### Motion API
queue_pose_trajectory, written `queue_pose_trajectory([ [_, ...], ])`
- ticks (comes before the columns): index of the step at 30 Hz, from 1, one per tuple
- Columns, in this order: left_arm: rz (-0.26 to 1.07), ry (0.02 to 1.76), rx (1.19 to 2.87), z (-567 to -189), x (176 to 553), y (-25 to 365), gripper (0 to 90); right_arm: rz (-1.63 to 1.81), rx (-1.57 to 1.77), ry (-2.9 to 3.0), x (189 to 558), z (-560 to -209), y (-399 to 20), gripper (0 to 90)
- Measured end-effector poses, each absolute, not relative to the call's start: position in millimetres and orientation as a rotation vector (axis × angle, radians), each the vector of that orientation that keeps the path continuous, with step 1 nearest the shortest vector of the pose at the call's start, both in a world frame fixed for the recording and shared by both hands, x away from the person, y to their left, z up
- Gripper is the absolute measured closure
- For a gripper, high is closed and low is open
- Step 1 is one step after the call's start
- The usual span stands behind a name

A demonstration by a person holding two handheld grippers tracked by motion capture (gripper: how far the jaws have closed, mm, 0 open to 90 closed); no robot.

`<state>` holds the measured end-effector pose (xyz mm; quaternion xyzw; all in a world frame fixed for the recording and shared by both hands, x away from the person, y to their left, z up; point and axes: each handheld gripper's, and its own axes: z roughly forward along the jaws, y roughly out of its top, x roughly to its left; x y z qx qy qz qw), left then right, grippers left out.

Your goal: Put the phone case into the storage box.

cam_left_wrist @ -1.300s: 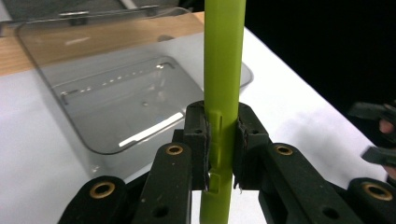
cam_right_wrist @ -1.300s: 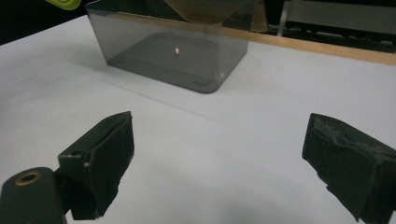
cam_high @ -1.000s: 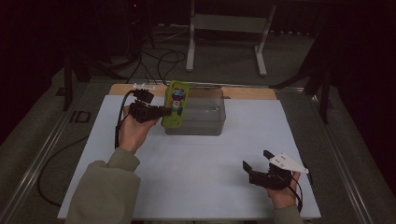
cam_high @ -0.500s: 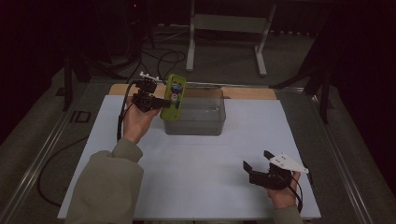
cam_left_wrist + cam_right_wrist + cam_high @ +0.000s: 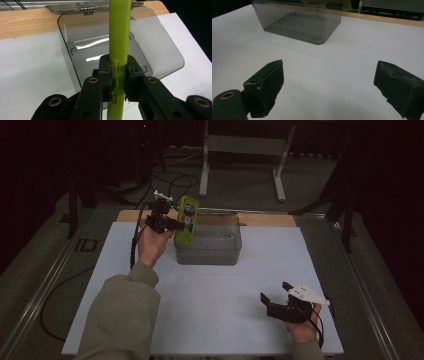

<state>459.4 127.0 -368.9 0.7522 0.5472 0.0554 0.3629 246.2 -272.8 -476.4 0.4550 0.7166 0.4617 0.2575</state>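
Grip check, left gripper [image 5: 172, 224]: jaws clamped on the thin edges of a lime-green toy remote [image 5: 186, 220], pads pressing both long sides, as the left gripper view confirms on the remote's edge [image 5: 119, 50]. Remote stands upright at the left end of the clear plastic bin [image 5: 209, 240], lifted above its left rim; coloured buttons face the high camera.

Handling judgement: hard moulded plastic, stiff, probably light. Smooth sides look slippery, and the hold spans only a narrow band near its lower half, so the tall part above could pivot if bumped against the bin wall. A hold nearer its middle, across the same flat sides, would likely be steadier. Not fragile by appearance, though the buttons should stay clear of the pads.

Bin: transparent, thin-walled, lid [image 5: 90, 7] hinged back behind it; likely to slide on the white sheet [image 5: 210, 295] if nudged.

Right gripper [image 5: 276, 295]: jaws spread wide, nothing between them, resting on the sheet well apart from the bin, toward the person's side.
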Motion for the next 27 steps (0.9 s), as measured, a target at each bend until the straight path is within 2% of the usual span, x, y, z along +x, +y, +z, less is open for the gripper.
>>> queue_pose_trajectory([
  [27, 0.112, 1.552, 1.945, -398, 479, 113, 78.3, 1.248, 1.245, 1.945, 248, -478, -274, 9.7],
])
